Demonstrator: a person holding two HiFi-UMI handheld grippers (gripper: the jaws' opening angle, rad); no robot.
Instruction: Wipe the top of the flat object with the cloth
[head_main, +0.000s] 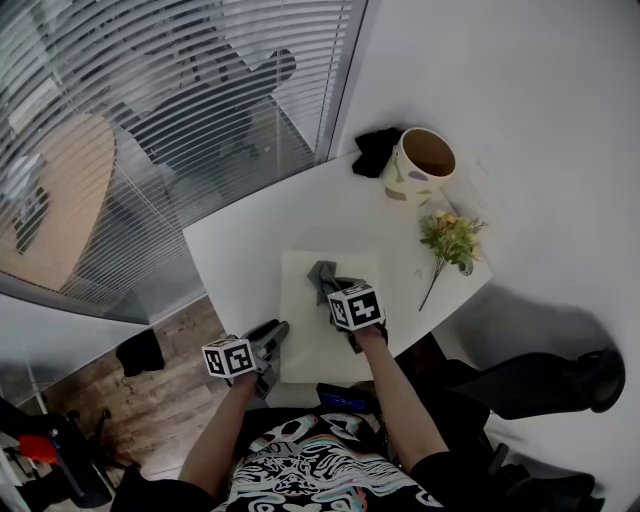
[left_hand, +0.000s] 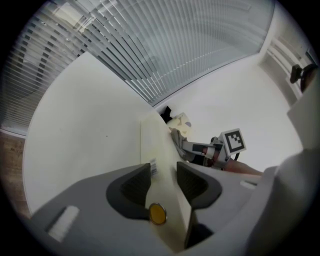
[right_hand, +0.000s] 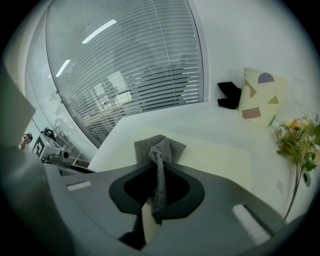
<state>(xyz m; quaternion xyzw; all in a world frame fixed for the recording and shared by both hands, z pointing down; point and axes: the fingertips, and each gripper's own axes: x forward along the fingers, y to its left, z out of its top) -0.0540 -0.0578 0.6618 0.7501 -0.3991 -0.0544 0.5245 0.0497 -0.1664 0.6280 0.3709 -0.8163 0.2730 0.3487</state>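
A flat cream board (head_main: 330, 330), rectangular and matte, is seen lying on a white table (head_main: 240, 250) in the head view. On the board's far half a grey cloth (head_main: 321, 277) is bunched, and it is gripped by the right gripper (head_main: 335, 292), which is held over the board's middle. The board's left edge is met by the left gripper (head_main: 275, 335).

The grip itself is shown only in the gripper views. In the left gripper view the dark ribbed pads are seen pressed against both faces of the board's thin edge, so the board is clamped there; a small barcode label beside the left pad is visible in this view alone. In the right gripper view the jaws are closed on a twisted strand of the cloth, whose knitted, nubbly weave is made out, and its free end is spread on the board just beyond the jaws.

Beyond the board's far right corner a rounded ceramic cup (head_main: 420, 165) is stood, cream with coloured patches; these are resolved as purple, tan and pink shapes only in the right gripper view. A black crumpled item (head_main: 375, 150) is set just beside the cup, on its left. To the right of the board a sprig of yellow-green flowers (head_main: 450, 238) is laid. Left of the board, slatted blinds (head_main: 180, 90) behind glass are seen.
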